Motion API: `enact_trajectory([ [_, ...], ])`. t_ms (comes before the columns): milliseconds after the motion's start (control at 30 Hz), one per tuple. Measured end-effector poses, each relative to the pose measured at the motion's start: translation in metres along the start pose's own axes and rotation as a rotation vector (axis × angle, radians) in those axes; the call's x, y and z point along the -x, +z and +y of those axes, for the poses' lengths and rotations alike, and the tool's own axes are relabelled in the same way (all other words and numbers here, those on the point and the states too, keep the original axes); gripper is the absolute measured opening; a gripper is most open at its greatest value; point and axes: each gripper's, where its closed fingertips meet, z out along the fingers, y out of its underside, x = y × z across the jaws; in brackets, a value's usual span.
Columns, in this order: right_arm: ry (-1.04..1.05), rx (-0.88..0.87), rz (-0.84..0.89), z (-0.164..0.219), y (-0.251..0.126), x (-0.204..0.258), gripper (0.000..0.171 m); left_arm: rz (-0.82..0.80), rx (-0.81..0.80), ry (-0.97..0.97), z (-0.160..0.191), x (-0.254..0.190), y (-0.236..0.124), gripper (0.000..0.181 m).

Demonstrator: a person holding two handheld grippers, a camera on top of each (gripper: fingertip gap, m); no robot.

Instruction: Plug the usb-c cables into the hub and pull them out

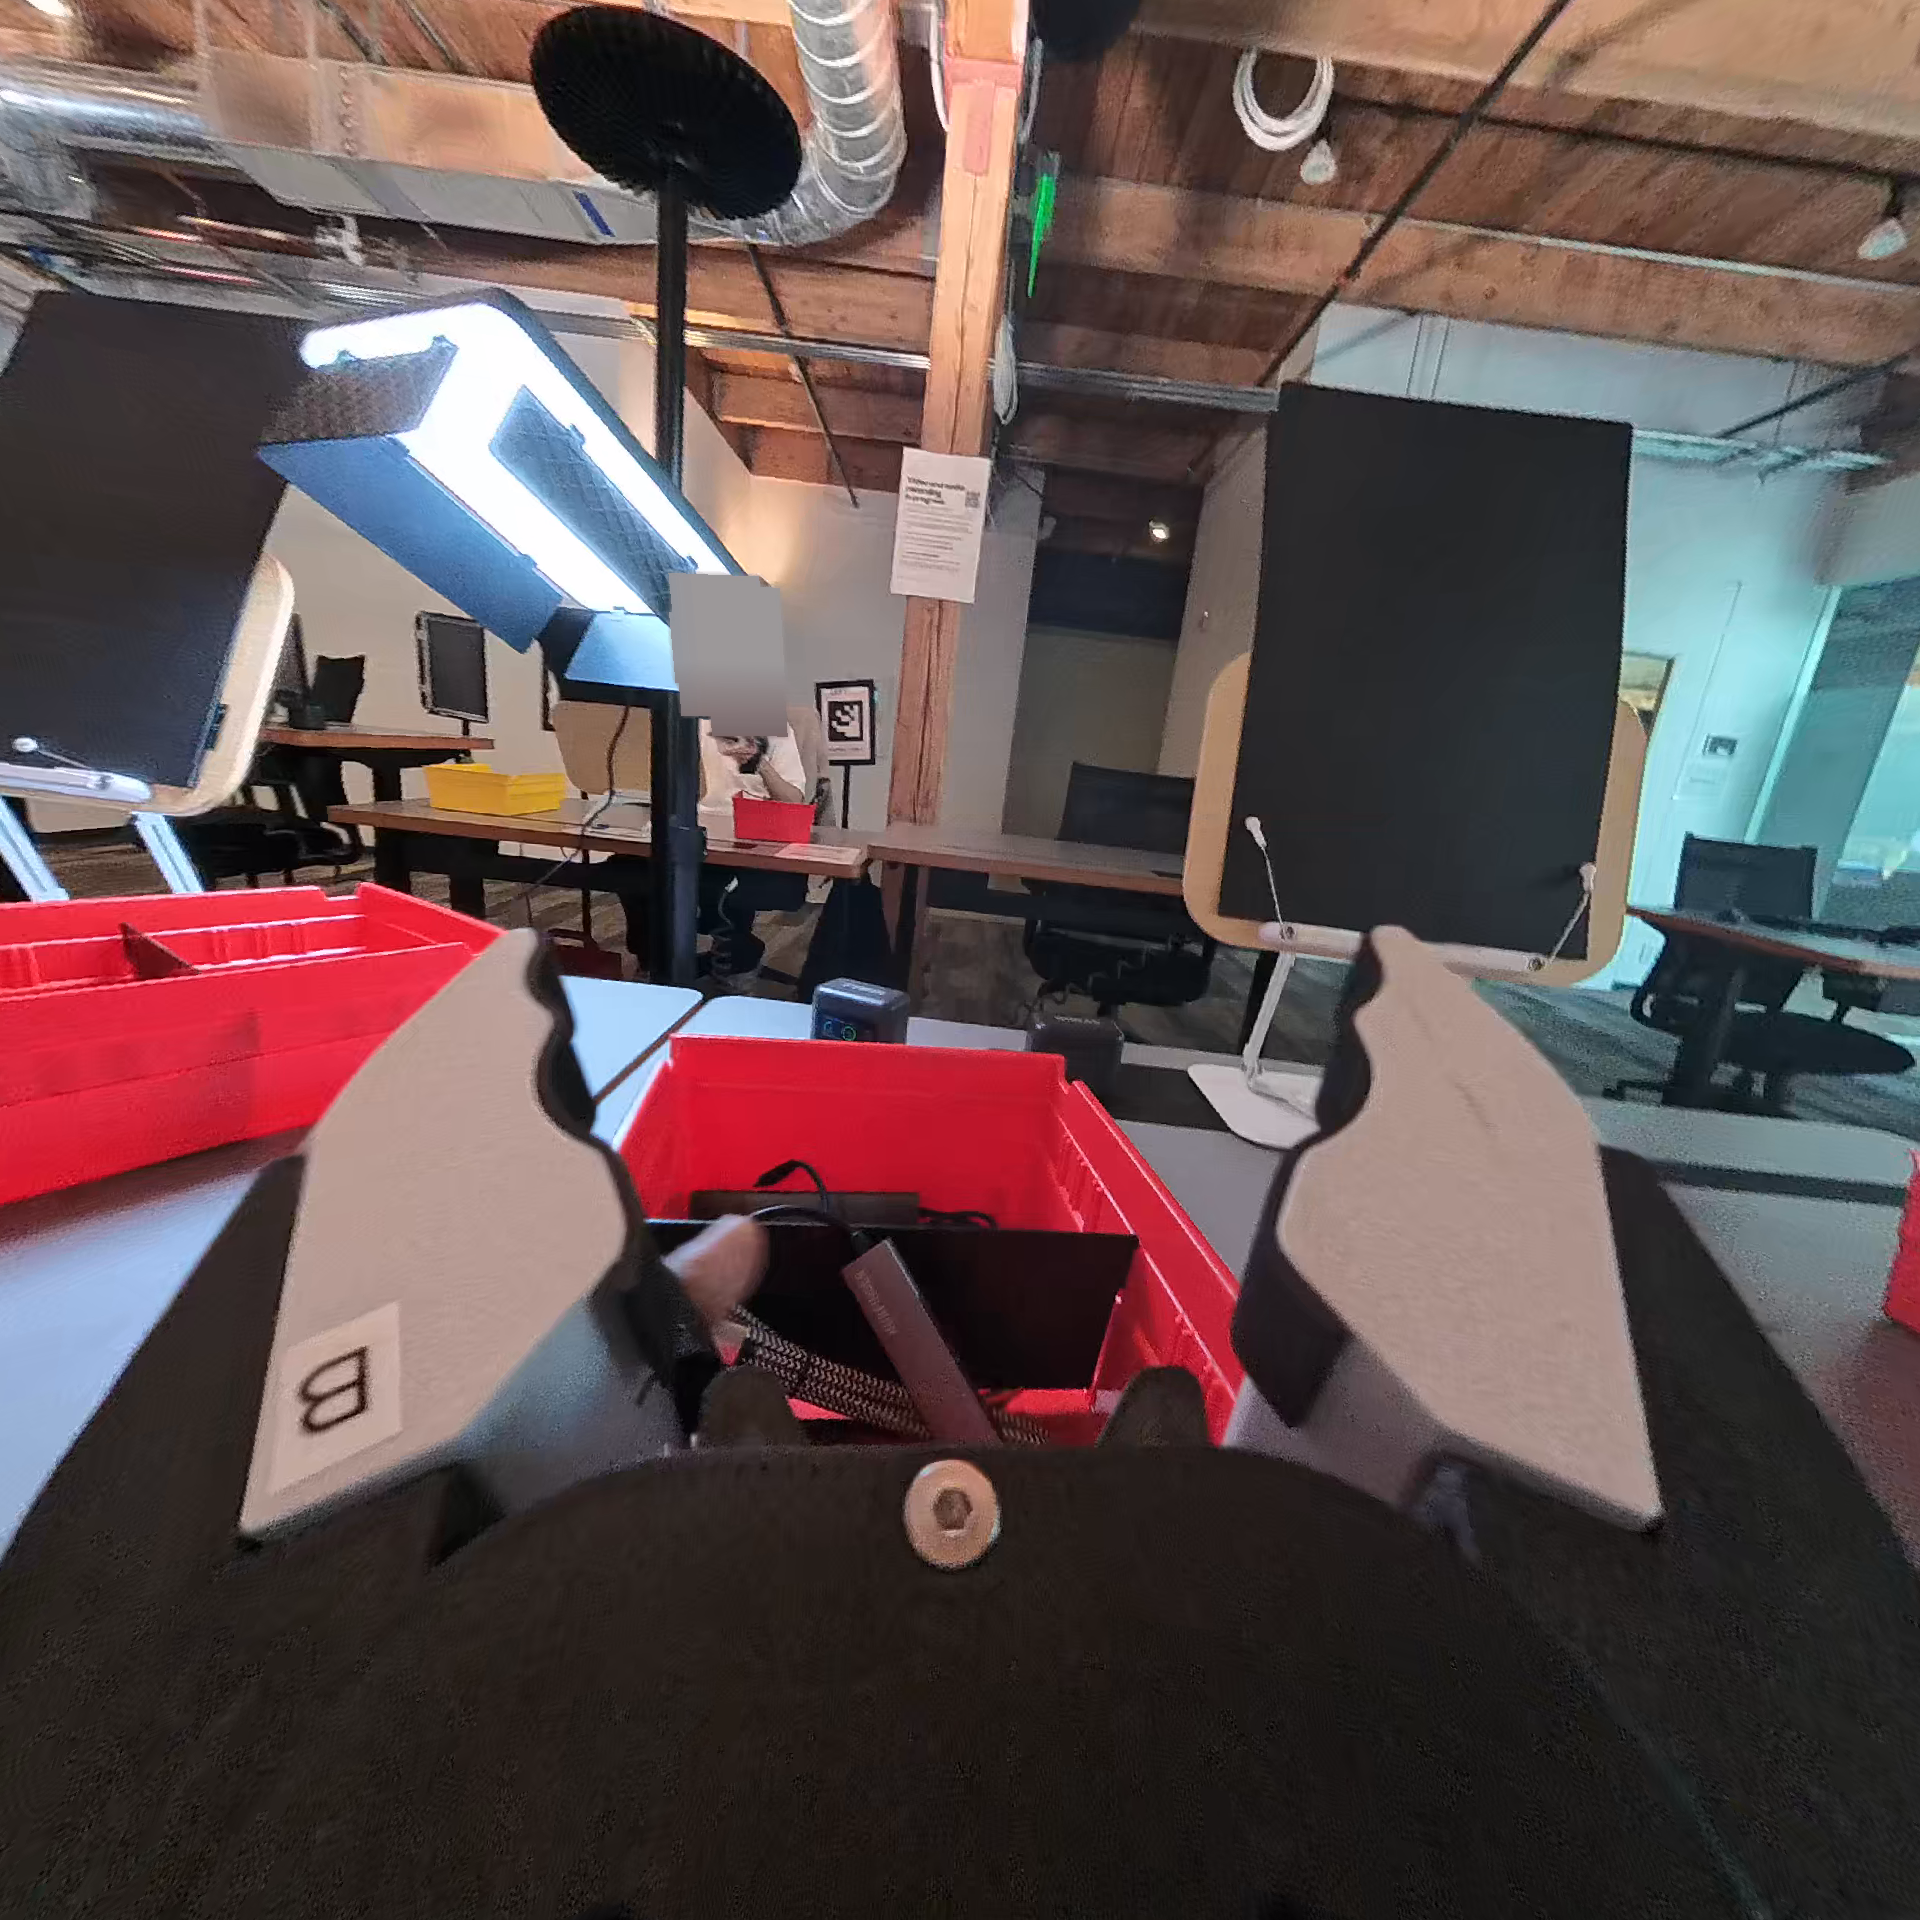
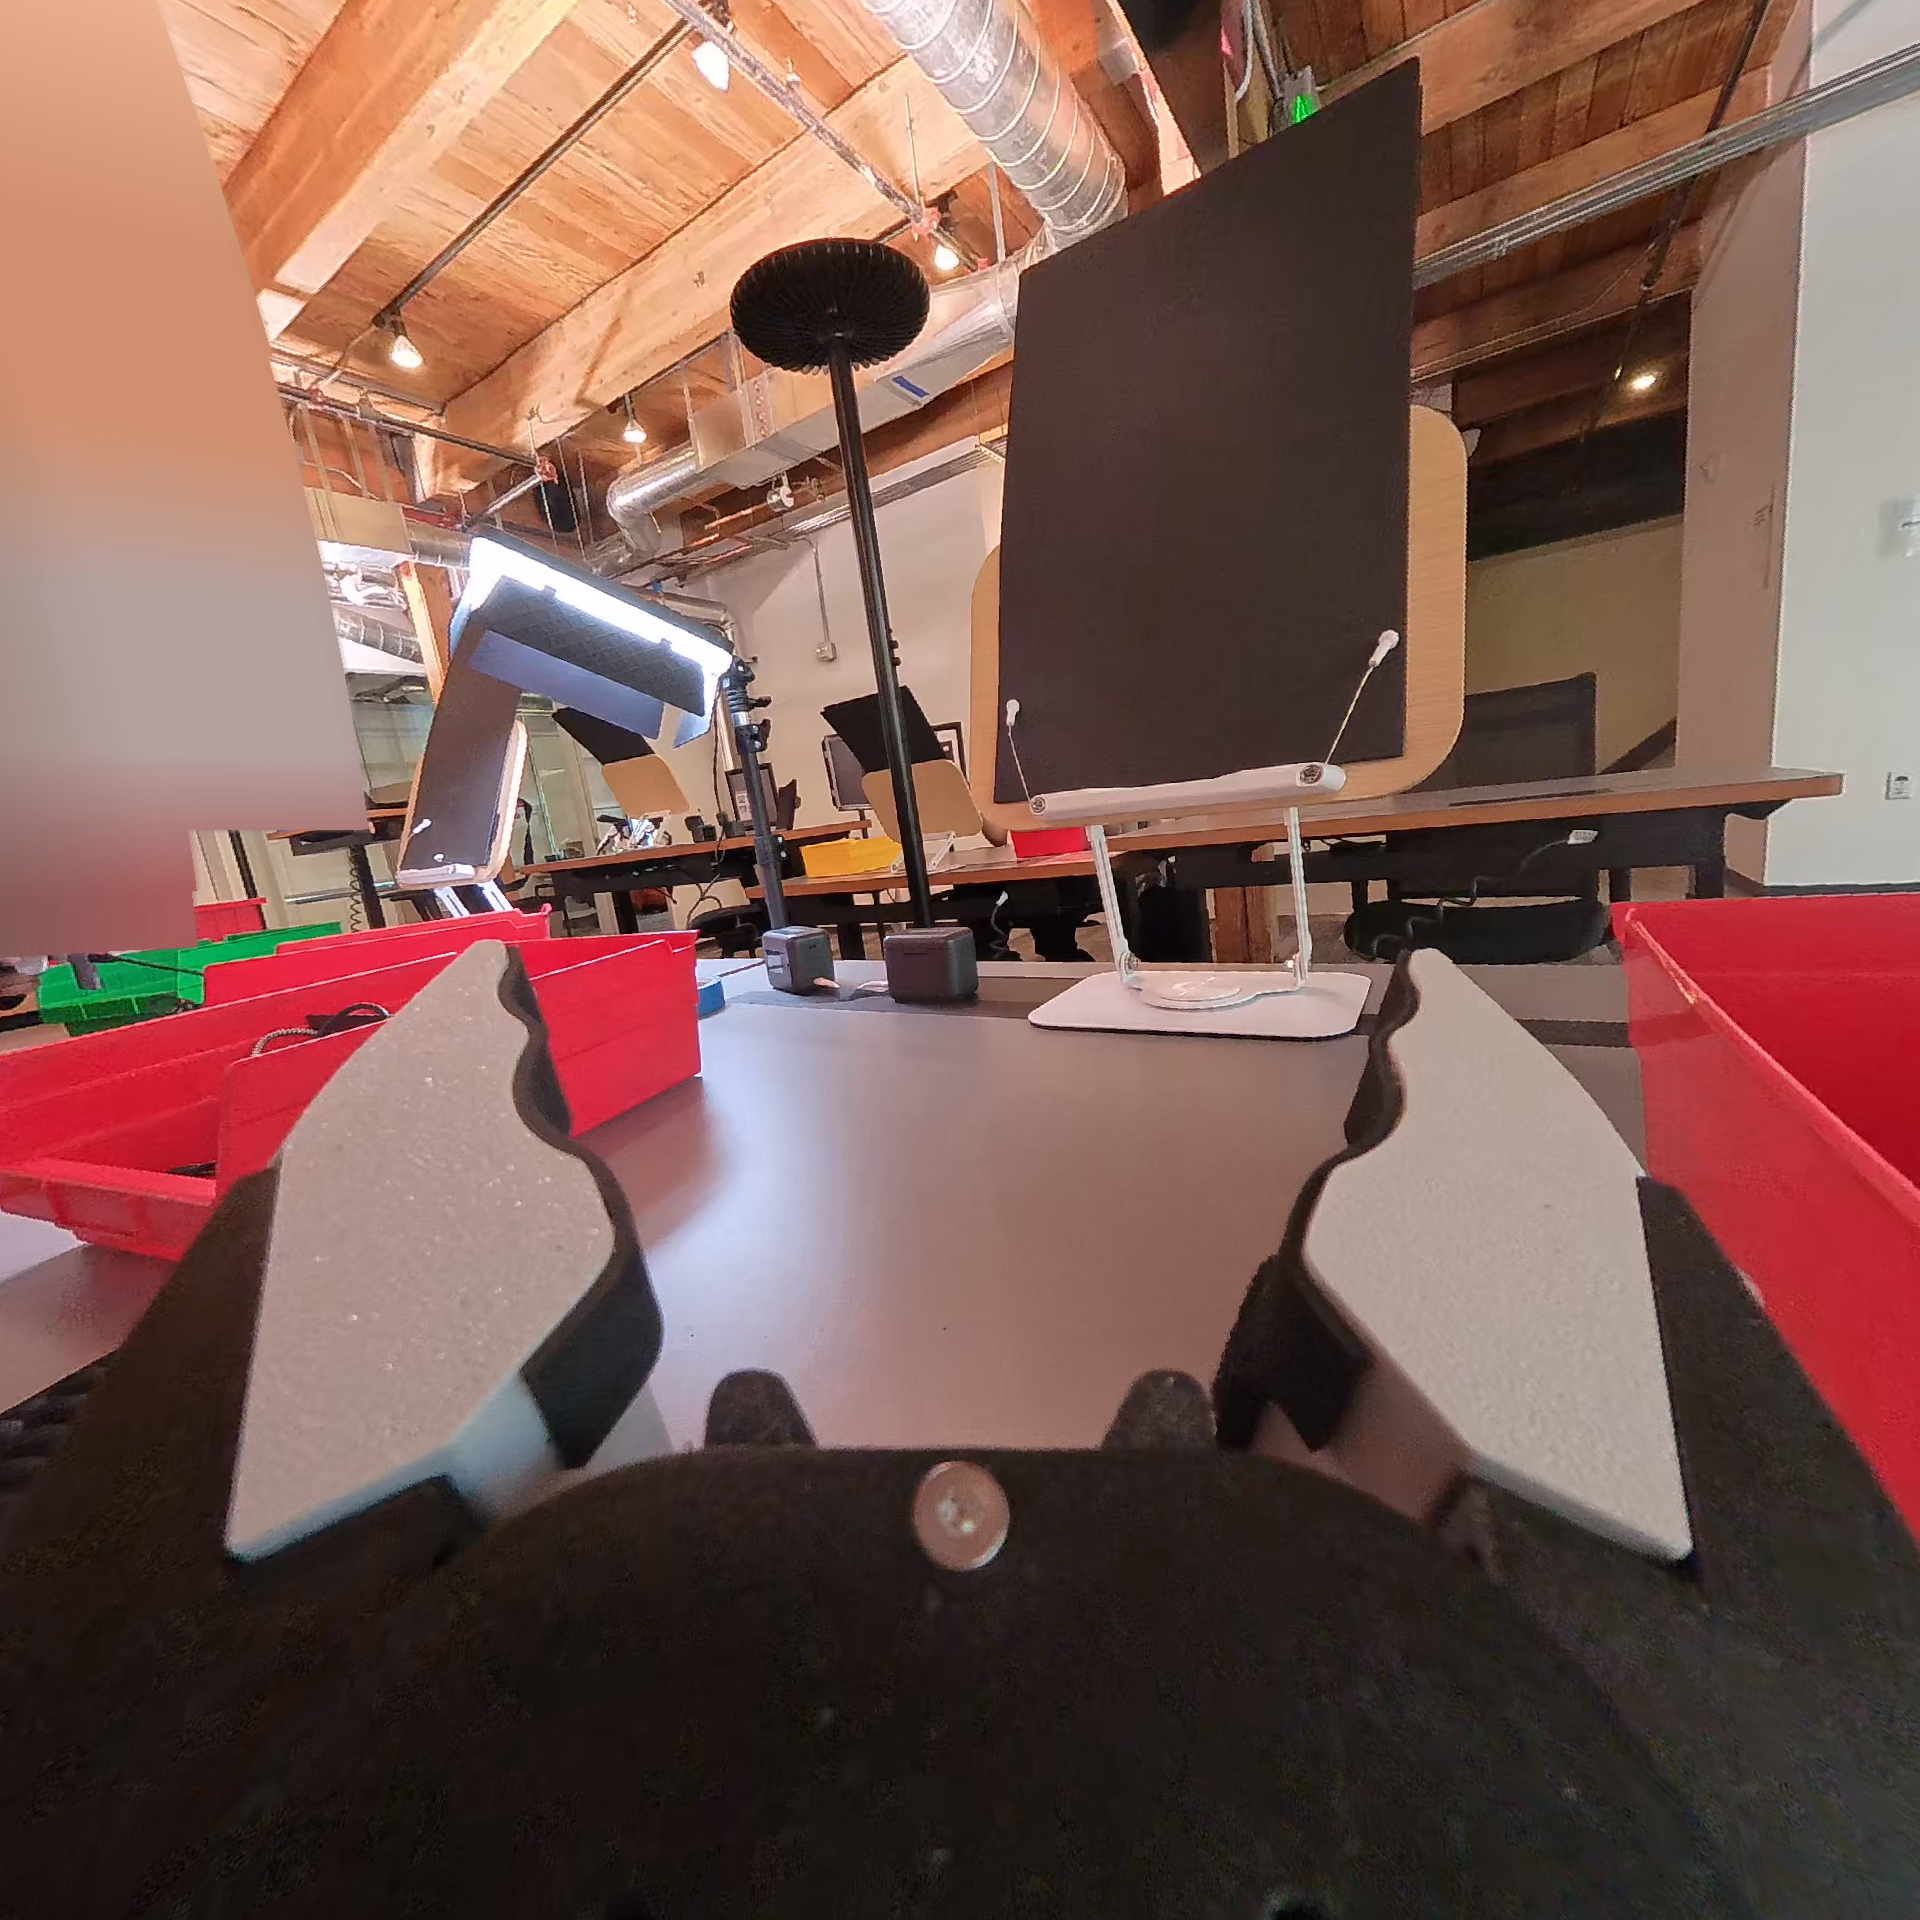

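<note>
In the left wrist view a slim grey hub (image 1: 914,1340) leans inside a red bin (image 1: 862,1101), with braided cables (image 1: 831,1377) bunched beneath it and a thin black cable (image 1: 821,1184) behind it. A black divider (image 1: 1039,1299) crosses the bin. A fingertip (image 1: 722,1252) shows at the bin's left, by my left finger. My left gripper (image 1: 951,997) is open and empty, held just above and before the bin. My right gripper (image 2: 961,1023) is open and empty over the bare grey table (image 2: 956,1195); no hub or cable lies between its fingers.
A long red bin (image 1: 208,997) lies at left; it also shows in the right wrist view (image 2: 613,997), holding a braided cable (image 2: 301,1029). Another red bin (image 2: 1787,1091) stands at right. A black board on a white stand (image 2: 1205,997), two small grey cubes (image 2: 930,961) and a black pole (image 2: 883,675) stand at the table's back.
</note>
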Motion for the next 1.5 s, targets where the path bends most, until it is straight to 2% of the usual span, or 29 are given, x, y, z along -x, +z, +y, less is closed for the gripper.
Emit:
enact_trajectory([
  [100, 0.001, -0.001, -0.001, 0.0, 0.0, 0.0, 0.145, 0.1, 0.12, 0.002, 0.022, -0.02, 0.003, 0.099],
  [233, 0.002, -0.003, -0.001, 0.0, 0.0, 0.0, 0.145, 0.157, 0.415, -0.011, 0.074, -0.034, 0.007, 0.098],
  [400, -0.024, -0.002, -0.003, 0.0, 0.0, 0.003, 0.145, 0.086, 0.706, 0.012, 0.134, -0.024, 0.013, 0.09],
  [600, -0.062, 0.008, -0.013, 0.001, 0.001, 0.008, 0.145, 0.058, 0.906, 0.036, 0.17, -0.011, 0.03, 0.075],
  [833, -0.025, 0.003, -0.013, 0.0, 0.001, 0.004, 0.145, 0.031, 1.086, 0.06, 0.206, -0.003, 0.032, 0.068],
  [933, -0.025, 0.003, -0.015, 0.001, 0.001, 0.005, 0.145, 0.024, 1.127, 0.071, 0.215, -0.001, 0.03, 0.061],
  [1033, -0.029, 0.005, -0.016, 0.001, 0.001, 0.005, 0.145, 0.012, 1.115, 0.09, 0.214, 0.003, 0.032, 0.035],
  [1067, -0.031, 0.005, -0.017, 0.001, 0.001, 0.005, 0.145, 0.016, 1.113, 0.089, 0.214, 0.002, 0.032, 0.032],
  [1233, -0.035, 0.003, -0.016, 0.001, 0.001, 0.006, 0.145, 0.003, 1.012, 0.109, 0.201, 0.003, 0.036, 0.025],
  [1267, -0.035, 0.003, -0.015, 0.001, 0.001, 0.005, 0.145, 0.009, 0.984, 0.103, 0.197, 0.002, 0.036, 0.016],
  [1500, -0.037, 0.002, -0.011, 0.001, 0.001, 0.005, 0.143, 0.016, 0.821, 0.063, 0.161, 0.005, 0.038, 0.012],
])
